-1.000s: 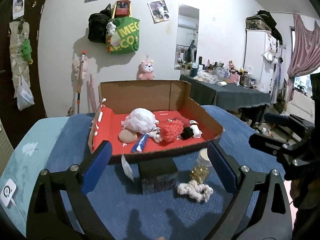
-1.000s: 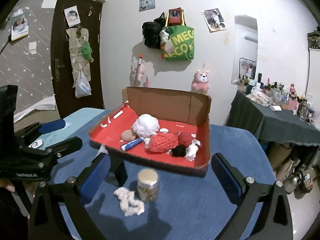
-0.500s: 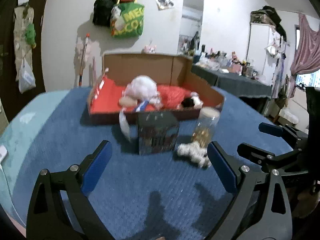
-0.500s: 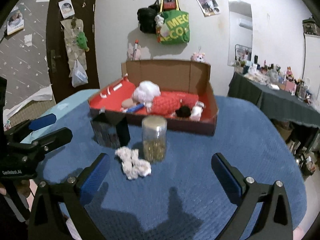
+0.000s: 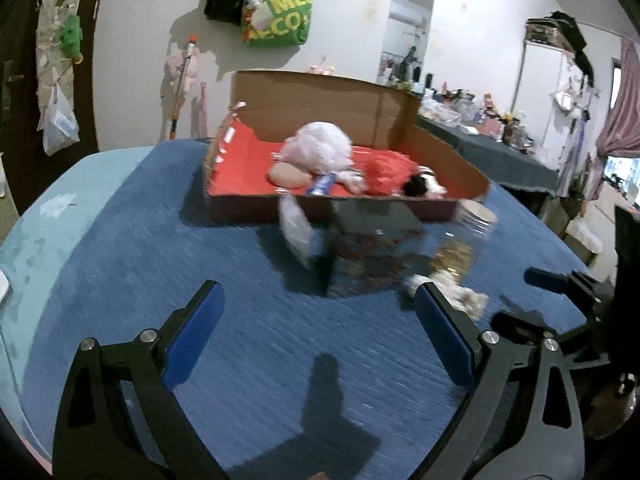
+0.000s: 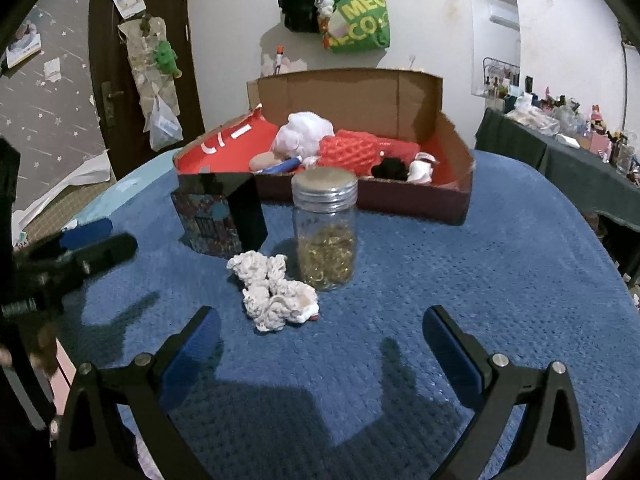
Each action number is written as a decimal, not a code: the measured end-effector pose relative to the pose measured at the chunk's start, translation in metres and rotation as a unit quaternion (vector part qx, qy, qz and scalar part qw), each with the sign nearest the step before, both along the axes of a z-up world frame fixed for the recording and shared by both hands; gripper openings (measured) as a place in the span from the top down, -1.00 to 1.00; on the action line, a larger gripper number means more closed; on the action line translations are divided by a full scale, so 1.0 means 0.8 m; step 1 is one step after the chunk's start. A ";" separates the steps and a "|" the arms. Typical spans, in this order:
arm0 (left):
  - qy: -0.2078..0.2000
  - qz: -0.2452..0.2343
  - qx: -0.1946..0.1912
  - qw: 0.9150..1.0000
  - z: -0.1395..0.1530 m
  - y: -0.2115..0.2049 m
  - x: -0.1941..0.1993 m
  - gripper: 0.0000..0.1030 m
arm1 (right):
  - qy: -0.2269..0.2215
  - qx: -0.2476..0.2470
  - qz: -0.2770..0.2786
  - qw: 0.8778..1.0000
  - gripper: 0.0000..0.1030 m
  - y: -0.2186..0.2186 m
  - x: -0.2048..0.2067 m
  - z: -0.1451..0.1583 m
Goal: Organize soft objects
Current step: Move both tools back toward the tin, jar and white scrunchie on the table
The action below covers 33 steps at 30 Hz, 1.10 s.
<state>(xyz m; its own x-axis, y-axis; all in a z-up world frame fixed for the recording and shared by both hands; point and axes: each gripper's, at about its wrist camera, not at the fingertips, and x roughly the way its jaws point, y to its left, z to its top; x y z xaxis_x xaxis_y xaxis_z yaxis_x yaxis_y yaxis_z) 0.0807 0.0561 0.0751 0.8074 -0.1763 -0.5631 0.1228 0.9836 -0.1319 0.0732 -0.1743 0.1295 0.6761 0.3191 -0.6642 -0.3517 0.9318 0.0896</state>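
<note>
Broadly, the blue-covered worktop (image 6: 460, 280) is carrying everything, and the cardboard box (image 6: 436, 196) with its red lining is sitting at the far side, already holding a heap of soft things: a white fluffy ball (image 6: 304, 134), a red knitted piece (image 6: 352, 150), and a small black-and-white plush (image 6: 404, 169) toward its right end. Nearer, a dark patterned box (image 6: 212, 216) is standing to the left of a glass jar (image 6: 325, 232) with a metal lid; both look hard and so are probably not for sorting.

Just near of those two, touching neither as far as the right wrist view shows, the white curly plush toy (image 6: 274, 292) is lying on the cloth. It is looking light, limp and squashy, so it should be giving under the pads instead of slipping, and nothing about it seems fragile. I judge the thick middle of its body to be the best place to pinch, since a loose curl at an edge could be pulling free. The jar close behind it is the thing to be avoiding.

Both tools are spread wide and grasping nothing: the right tool (image 6: 320, 346) is hovering near of the toy, and the left tool (image 5: 318, 330) is hovering left of it, its view blurred.
</note>
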 end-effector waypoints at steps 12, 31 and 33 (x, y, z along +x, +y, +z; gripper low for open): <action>0.062 -0.021 -0.012 0.998 -0.013 0.046 0.083 -0.87 | 0.037 0.004 0.019 0.999 -1.00 0.024 0.035 -0.018; 0.088 -0.083 -0.013 0.993 -0.035 0.016 0.111 0.73 | 0.038 -0.027 0.062 0.997 0.25 0.053 0.036 -0.028; 0.075 -0.081 -0.010 0.994 -0.028 0.015 0.096 0.80 | 0.038 -0.018 0.064 0.997 0.27 0.049 0.032 -0.025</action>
<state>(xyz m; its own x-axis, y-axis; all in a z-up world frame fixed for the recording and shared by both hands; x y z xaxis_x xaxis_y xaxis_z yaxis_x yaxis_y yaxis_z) 0.1571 0.0680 0.0528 0.6753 -0.3095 -0.6695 0.2563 0.9496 -0.1804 0.0988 -0.1352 0.1098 0.5792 0.3746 -0.7240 -0.4616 0.8828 0.0874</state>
